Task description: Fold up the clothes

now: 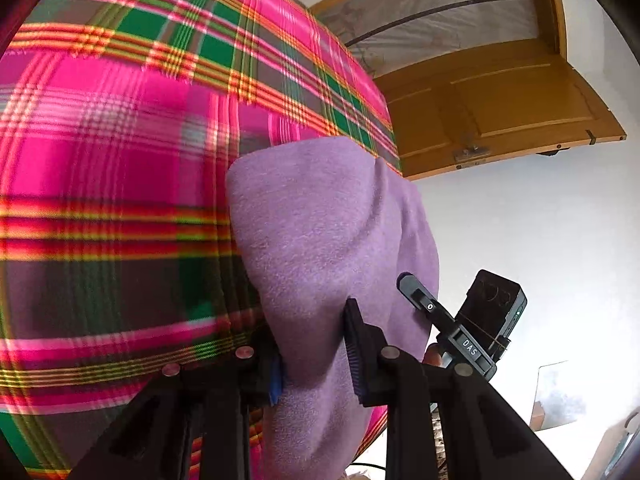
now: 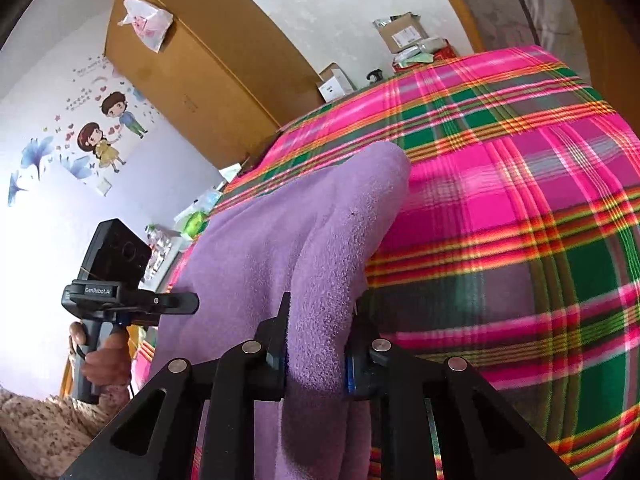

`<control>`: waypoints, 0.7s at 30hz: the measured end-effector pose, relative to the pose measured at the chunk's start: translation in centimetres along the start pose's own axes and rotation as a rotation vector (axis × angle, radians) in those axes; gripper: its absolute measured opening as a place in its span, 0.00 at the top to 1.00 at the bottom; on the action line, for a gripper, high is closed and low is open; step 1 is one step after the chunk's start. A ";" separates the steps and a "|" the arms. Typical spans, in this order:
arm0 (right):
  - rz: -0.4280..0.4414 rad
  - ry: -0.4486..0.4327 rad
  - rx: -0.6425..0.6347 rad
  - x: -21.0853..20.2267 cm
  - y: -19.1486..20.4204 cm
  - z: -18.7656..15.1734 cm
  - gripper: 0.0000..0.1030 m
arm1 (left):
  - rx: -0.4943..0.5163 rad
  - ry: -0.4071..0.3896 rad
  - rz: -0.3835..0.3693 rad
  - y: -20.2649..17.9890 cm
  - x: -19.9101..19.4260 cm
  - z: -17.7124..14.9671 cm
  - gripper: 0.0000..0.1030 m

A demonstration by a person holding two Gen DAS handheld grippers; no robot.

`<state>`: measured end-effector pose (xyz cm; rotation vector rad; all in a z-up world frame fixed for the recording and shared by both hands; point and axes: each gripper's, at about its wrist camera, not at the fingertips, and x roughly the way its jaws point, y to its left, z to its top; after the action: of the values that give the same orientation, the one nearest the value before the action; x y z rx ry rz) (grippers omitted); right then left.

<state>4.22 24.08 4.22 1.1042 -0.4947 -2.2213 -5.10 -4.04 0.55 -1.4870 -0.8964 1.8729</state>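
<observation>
A lilac fleece garment is lifted off the plaid bed cover. My left gripper is shut on a bunched fold of it near the bottom of the left wrist view. In the right wrist view the same lilac garment drapes forward over the bed, and my right gripper is shut on another thick fold of it. The right gripper shows at the garment's right side in the left wrist view. The left gripper, held by a hand, shows at the left of the right wrist view.
The bed's pink, green and orange plaid cover fills most of both views. A wooden door stands behind the bed. A brown wardrobe, boxes and small items lie along the far edge. The wall carries cartoon stickers.
</observation>
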 end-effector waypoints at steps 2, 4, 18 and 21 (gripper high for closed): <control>0.011 -0.004 0.005 0.3 0.3 0.4 0.80 | -0.002 -0.007 0.003 0.3 -0.5 0.3 0.74; 0.016 -0.006 0.005 0.5 0.6 0.7 0.80 | -0.004 -0.014 0.009 0.5 -1.0 0.7 0.74; 0.050 0.015 -0.009 5.2 3.6 3.8 0.80 | -0.032 -0.087 0.041 3.5 -5.8 3.2 0.74; 0.062 0.021 -0.011 6.6 4.3 4.7 0.80 | -0.041 -0.101 0.048 3.8 -6.8 4.0 0.74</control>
<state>-1.24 16.82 5.54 1.0902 -0.5003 -2.1544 -7.66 -12.25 2.09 -1.4608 -0.9581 1.9912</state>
